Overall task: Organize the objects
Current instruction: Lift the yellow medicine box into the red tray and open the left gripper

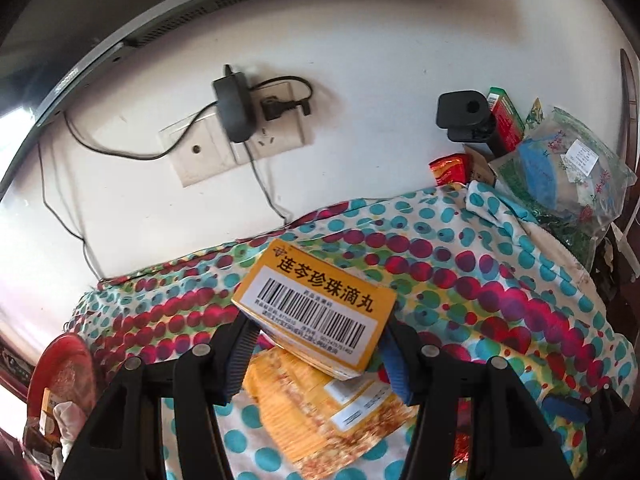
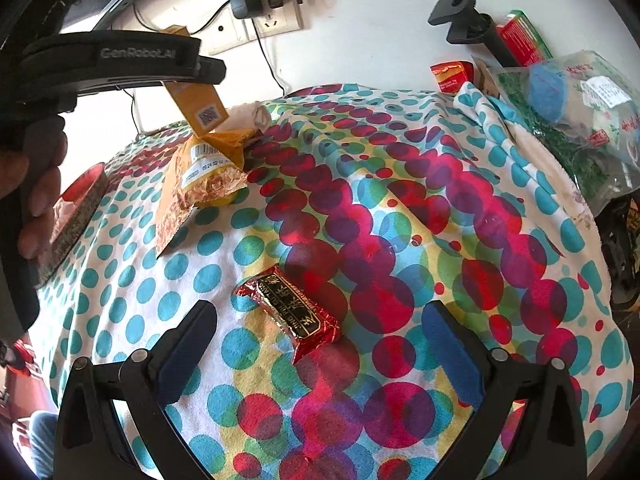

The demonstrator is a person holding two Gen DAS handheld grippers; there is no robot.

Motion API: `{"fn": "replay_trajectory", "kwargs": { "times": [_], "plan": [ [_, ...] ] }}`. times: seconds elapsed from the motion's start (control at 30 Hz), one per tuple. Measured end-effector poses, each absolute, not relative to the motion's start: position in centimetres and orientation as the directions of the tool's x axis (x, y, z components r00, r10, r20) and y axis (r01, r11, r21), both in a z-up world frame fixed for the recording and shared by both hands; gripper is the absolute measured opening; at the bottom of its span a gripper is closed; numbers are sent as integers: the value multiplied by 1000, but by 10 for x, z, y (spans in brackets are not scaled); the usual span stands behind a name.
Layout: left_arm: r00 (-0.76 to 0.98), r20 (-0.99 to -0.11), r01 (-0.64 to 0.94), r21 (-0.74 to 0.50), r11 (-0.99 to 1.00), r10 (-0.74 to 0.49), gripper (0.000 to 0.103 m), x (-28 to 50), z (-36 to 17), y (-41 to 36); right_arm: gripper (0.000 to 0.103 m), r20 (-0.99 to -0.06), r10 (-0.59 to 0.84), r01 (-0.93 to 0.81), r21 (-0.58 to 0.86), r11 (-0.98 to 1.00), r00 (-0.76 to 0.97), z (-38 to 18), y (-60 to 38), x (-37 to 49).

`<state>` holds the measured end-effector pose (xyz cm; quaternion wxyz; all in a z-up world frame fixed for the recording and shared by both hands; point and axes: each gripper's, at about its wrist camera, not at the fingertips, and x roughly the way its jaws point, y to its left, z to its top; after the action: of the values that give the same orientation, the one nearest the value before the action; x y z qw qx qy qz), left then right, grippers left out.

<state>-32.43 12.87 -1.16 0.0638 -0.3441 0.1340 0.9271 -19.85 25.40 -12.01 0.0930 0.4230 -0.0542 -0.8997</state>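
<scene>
Two views are given, and each is taken in turn.

From the left wrist, the left gripper (image 1: 316, 344) is seen closed on an orange medicine box (image 1: 316, 306), which is clamped between the blue pads (image 1: 394, 364) with its barcode face turned up to the camera. The box's long axis is laid across the gap, from one finger to the other, and it is tilted, its far corner raised toward the wall. It is held just above a yellow snack packet (image 1: 320, 404) that lies on the dotted cloth (image 1: 500, 292); whether box and packet are touching cannot be told.

From the right wrist, the right gripper (image 2: 320, 344) is seen spread wide with nothing between its fingers. A red tea packet (image 2: 288, 312) lies flat on the cloth directly ahead, in the gap between the fingertips (image 2: 452, 352), somewhat nearer the left one. Its long axis runs diagonally, from upper left to lower right, so a turn of the wrist would probably be needed before the narrow sides could be squarely pinched. The right hand is judged the nearer to this packet, the left gripper (image 2: 120, 64) being occupied well apart at the far left, above the red tray (image 2: 86, 184).
</scene>
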Motion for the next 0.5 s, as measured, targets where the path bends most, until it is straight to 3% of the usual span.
{"fn": "replay_trajectory", "kwargs": {
  "times": [0.27,0.5],
  "plan": [
    [-774,-633,-156,212,-965,-14,57,-312,0,93,102,-755,-202,143,144,-979,-624,-120,245,-197],
    [-770,-626,-18,211,-977,-121,57,-302,4,8,102,-754,-194,156,122,-980,-628,-119,241,-196]
  ]
}}
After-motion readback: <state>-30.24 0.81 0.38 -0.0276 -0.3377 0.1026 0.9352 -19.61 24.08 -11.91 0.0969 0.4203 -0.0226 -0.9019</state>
